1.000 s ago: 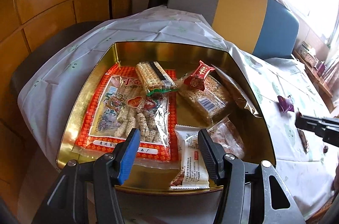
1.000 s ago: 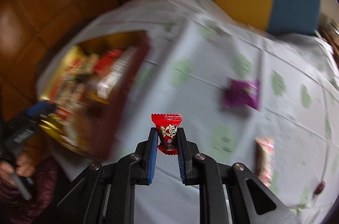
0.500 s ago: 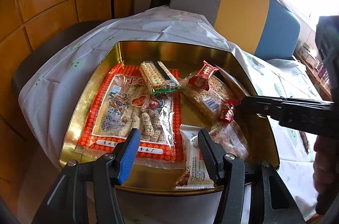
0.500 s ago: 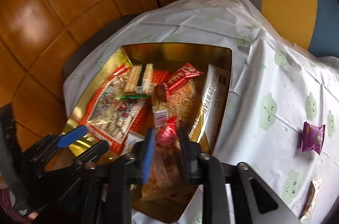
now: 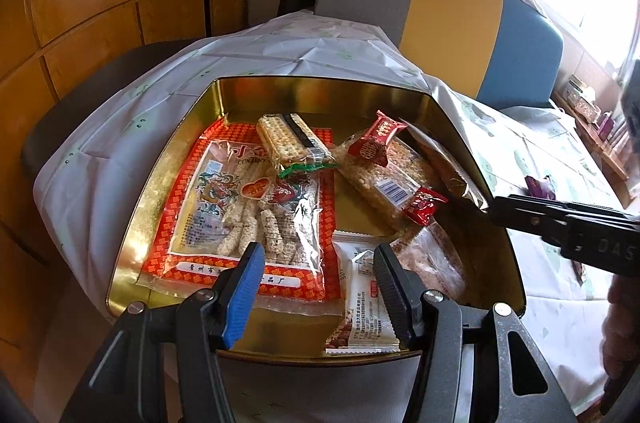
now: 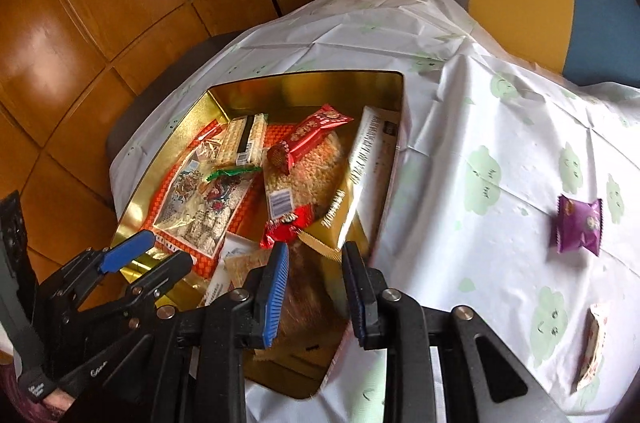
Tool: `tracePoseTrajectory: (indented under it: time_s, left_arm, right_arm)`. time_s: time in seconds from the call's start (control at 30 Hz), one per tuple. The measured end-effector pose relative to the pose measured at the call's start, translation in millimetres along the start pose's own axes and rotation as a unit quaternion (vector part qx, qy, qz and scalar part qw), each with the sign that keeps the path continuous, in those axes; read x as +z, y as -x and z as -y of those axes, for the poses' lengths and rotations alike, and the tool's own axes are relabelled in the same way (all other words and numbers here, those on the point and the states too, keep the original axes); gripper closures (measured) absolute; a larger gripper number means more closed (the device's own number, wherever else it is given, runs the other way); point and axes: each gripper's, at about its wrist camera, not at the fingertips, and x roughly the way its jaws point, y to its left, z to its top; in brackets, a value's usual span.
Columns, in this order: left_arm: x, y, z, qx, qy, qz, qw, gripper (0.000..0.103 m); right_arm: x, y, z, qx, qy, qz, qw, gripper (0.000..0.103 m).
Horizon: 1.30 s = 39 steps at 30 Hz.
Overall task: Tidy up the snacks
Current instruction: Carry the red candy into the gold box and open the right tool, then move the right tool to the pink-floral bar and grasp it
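Observation:
A gold tin (image 5: pixel 320 83) on the table holds several snack packets, among them a big red-bordered bag (image 5: pixel 256 207) and a rice-cake pack (image 5: pixel 384 179). A small red candy (image 5: pixel 424 206) lies loose on the packs at the tin's right side. My right gripper (image 6: pixel 315 249) hovers just behind the red candy (image 6: pixel 286 225), open, with nothing between its pads. In the left wrist view the right gripper (image 5: pixel 460 200) reaches in from the right. My left gripper (image 5: pixel 318 255) stands open over the tin's near rim, above a white packet (image 5: pixel 360 303), holding nothing.
Out on the white patterned tablecloth (image 6: pixel 460 143) lie a purple packet (image 6: pixel 578 225) and a pale wrapped snack (image 6: pixel 592 347) near the right edge. A grey, yellow and blue chair back (image 5: pixel 448 11) stands behind the table. Wooden panels are at the left.
My right gripper carried the red candy from over the tablecloth to the tin and let it go; the candy now rests on the packs. The left gripper has not moved.

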Motion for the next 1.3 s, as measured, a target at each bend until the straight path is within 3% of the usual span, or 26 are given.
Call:
tracePoseTrajectory:
  time_s: [0.43, 0.77, 1.1, 1.3]
  left_arm:
    - [-1.9, 0.2, 5.6, -0.004, -0.012, -0.003, 0.9999, 0.045]
    - [-3.1, 0.8, 8.1, -0.006, -0.023, -0.001, 0.9997, 0.045]
    - [-4.8, 0.4, 14.9, -0.012, -0.034, -0.003, 0.9993, 0.045]
    - [-5.2, 3.7, 23.4, -0.020, -0.046, 0.000, 0.9988, 0.045]
  right_arm:
    - [-27.8, 40.1, 40.0, -0.028, -0.032, 0.025, 0.999, 0.074]
    - [-50.0, 62.2, 101.8, -0.084, -0.085, 0.017, 0.993, 0.073]
    - [-71.4, 101.5, 203.3, -0.169, -0.207, 0.023, 0.963, 0.067]
    - [-78.8, 98.8, 234.4, -0.171, -0.254, 0.012, 0.952, 0.064]
